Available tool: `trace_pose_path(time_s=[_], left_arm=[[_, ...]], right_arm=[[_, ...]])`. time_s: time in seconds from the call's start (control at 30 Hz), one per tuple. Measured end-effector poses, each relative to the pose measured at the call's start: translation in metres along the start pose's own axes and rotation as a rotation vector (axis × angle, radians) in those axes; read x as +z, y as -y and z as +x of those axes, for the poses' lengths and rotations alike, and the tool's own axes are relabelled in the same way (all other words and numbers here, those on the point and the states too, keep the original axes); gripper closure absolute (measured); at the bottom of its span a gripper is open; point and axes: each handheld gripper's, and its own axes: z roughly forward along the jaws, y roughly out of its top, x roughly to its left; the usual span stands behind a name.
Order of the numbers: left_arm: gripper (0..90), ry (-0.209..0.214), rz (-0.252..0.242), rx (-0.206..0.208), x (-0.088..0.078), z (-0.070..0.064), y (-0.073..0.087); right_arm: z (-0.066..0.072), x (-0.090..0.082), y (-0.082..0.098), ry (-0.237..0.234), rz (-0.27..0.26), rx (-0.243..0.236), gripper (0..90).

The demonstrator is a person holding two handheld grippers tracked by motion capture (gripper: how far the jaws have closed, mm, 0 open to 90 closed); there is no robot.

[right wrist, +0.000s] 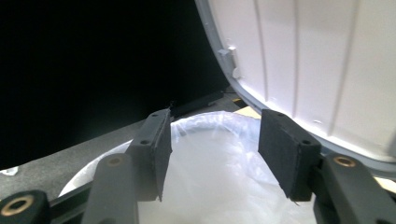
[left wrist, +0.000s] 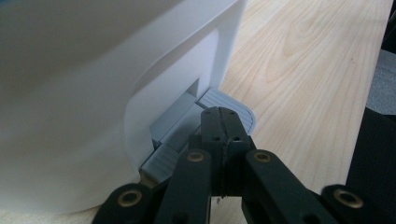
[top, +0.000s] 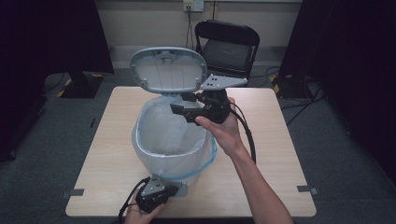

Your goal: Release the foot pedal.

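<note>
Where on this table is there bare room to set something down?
Bare wood lies right of the bin out to the table edge, under the right forearm, and left of the bin. Crowded at the near edge, where the left gripper sits on the pedal; the right gripper hangs over the bin.

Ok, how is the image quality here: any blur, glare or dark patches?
High view: even light, sharp, dark curtains at the sides. Left gripper view: the bin wall is close, soft and overexposed, the pedal sharper. Right gripper view: the lid is blown out, the left half black, the bag hazy.
</note>
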Motion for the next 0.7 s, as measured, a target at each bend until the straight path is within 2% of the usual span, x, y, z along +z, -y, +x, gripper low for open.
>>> trace_pose_path(time_s=[0.1,0.37,0.53,0.63,0.7], left_arm=[[90.0,-0.002,0.0,-0.003,0.0,0.0,0.0],[90.0,0.0,0.0,0.0,0.0,0.0,0.0],[90.0,-0.001,0.001,-0.002,0.0,0.0,0.0],[90.0,-0.008,0.009,-0.015,0.0,-0.001,-0.001],[90.0,-0.009,0.017,-0.015,-0.001,-0.001,-0.001]], right_arm=[[-0.003,-0.009,0.001,0.021,-0.012,0.007,47.7],[-0.017,-0.034,0.008,0.105,-0.026,0.026,48.2],[-0.027,-0.056,0.011,0.156,-0.051,0.037,50.9],[-0.034,-0.069,0.015,0.176,-0.053,0.064,48.2],[-0.04,-0.079,0.018,0.205,-0.047,0.073,47.8]])
